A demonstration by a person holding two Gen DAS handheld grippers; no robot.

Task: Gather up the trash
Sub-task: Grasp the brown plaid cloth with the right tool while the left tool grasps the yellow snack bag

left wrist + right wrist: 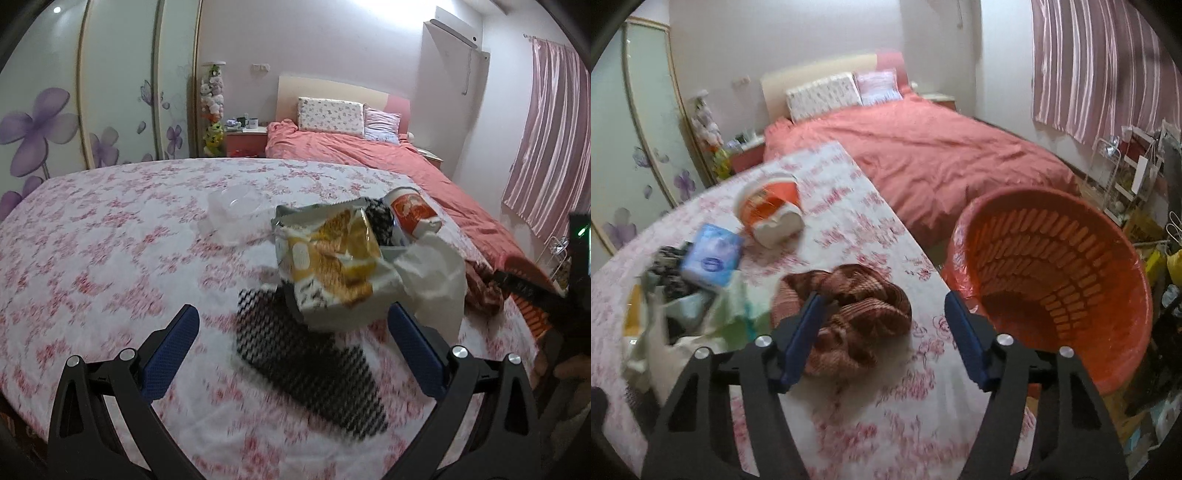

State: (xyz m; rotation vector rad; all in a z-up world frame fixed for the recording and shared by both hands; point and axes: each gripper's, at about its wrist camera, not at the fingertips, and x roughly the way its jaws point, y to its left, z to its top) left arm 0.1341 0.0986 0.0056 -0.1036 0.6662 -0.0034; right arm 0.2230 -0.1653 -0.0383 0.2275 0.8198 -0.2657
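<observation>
Both claws are spread wide and hold nothing: the left claw (291,325) above the desk (92,258), the right claw (882,314) near its right edge. A snack bag (332,258), paper cup (413,214) and tissue pack (713,254) lie mid-desk; the orange basket (1052,266) sits off that edge.

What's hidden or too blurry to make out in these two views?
- Left view: black houndstooth item motion-blurred, its kind unclear; snack bag covers what lies behind.
- Right view: basket bottom in shadow; trash pile smeared at the left edge.
- Nightstand items too small.
</observation>
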